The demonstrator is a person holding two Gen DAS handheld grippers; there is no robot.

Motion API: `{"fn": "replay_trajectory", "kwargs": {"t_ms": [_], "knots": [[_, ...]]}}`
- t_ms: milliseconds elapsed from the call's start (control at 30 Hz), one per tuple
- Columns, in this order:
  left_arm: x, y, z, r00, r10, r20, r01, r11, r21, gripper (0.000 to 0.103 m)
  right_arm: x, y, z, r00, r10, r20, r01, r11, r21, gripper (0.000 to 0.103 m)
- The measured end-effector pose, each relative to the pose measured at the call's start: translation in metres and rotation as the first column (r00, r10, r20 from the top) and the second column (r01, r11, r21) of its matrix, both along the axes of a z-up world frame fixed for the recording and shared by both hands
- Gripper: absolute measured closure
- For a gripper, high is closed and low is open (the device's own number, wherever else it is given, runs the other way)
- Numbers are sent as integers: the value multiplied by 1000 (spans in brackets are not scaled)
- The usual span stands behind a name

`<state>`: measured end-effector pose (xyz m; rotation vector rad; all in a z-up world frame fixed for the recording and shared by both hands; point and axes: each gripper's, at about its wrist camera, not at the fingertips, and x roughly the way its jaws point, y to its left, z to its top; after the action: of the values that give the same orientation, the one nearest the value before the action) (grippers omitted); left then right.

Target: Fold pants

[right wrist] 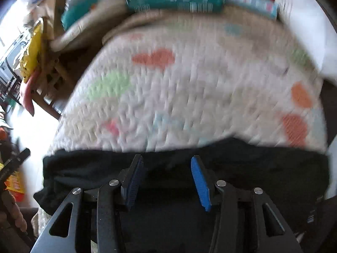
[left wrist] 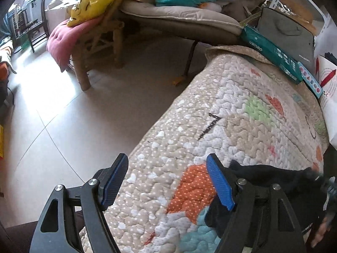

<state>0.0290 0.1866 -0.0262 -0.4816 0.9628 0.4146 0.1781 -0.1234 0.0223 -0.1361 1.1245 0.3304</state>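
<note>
Black pants (right wrist: 252,168) lie bunched across the near edge of a quilted patchwork blanket (right wrist: 189,88). In the right wrist view, which is blurred, my right gripper (right wrist: 167,164) is open just above the pants with nothing between its blue pads. In the left wrist view my left gripper (left wrist: 168,164) is open over the blanket's (left wrist: 221,116) left edge, empty. The pants' (left wrist: 273,179) left end lies just right of its right finger (left wrist: 219,181), partly behind it.
Teal boxes (left wrist: 271,50) and a dark case (left wrist: 288,31) sit at the blanket's far end. A wooden stool with pink and yellow cushions (left wrist: 69,35) and a grey lounger (left wrist: 179,19) stand on the tiled floor (left wrist: 73,109) to the left.
</note>
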Motion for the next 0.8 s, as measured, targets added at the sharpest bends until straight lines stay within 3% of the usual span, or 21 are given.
{"fn": "replay_trajectory", "kwargs": {"t_ms": [67,133,200,333,367,400,433,500,567,667,733,800], "knots": [[2,-6,-1,1000,-20,-4,20,1000,-14,27,1,5,16,998,20,57,-18,999,-28,51],[4,-12,1,999,-36,-2,36,999,-18,27,4,14,14,998,48,33,-47,998,-33,52],[3,-14,2,999,-41,-2,41,999,-9,27,4,33,-4,996,75,-37,-77,995,-57,55],[-1,-5,3,1000,-8,2,8,1000,-17,27,2,75,-55,990,69,-119,-93,974,-206,59],[-2,-2,3,1000,1,5,-1,1000,-23,27,0,83,-58,993,64,-102,-84,974,-210,69],[-2,0,4,1000,8,7,-8,1000,-24,27,-4,90,-57,995,68,-78,-82,978,-192,77],[-3,0,4,1000,12,10,-12,1000,-24,27,-7,98,-52,992,105,-77,-113,987,-113,82],[-3,0,6,1000,10,21,-10,1000,-27,27,-11,100,-45,982,163,-94,-165,986,-19,82],[-3,-5,8,999,-8,33,9,1000,-26,27,-13,88,-32,980,181,-76,-178,983,55,79],[0,-19,7,998,-56,37,57,998,-26,27,-10,35,-15,999,38,29,-38,999,30,69],[2,-30,5,995,-93,30,93,995,-19,27,-7,-11,-17,992,-93,82,98,993,-61,66],[5,-41,2,992,-127,21,127,992,-22,27,-5,-43,-30,986,-146,79,156,977,-144,66]]}}
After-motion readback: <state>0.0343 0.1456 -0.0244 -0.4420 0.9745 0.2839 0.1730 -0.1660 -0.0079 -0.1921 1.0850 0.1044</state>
